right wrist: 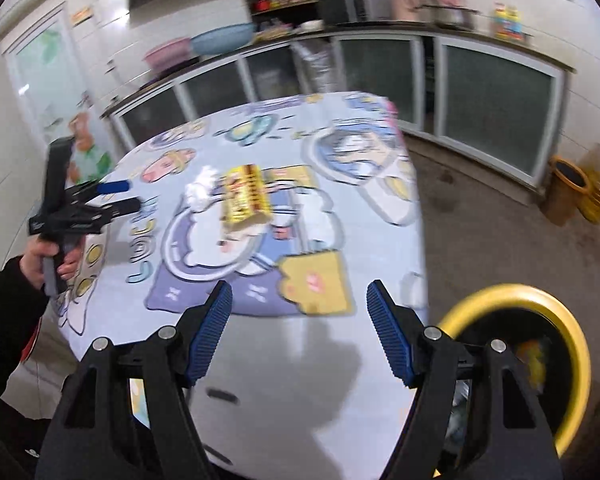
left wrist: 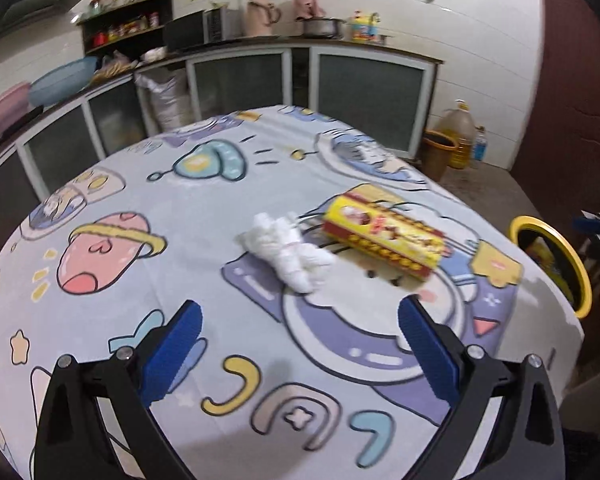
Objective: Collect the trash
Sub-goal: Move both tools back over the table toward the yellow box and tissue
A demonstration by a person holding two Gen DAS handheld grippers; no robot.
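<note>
My left tongs (left wrist: 300,344) stand released and empty above the surface (left wrist: 148,208); the tissue wad (left wrist: 288,252) lies just ahead, touching the box (left wrist: 384,236). My right tongs (right wrist: 300,332) are likewise released and empty, over the surface edge beside the bin (right wrist: 540,300). Risks: closing on the wad may nudge the box or pinch the cloth. A loose grip on soft tissue may drop it short of the bin. Both views are blurred, so alignment is uncertain.
</note>
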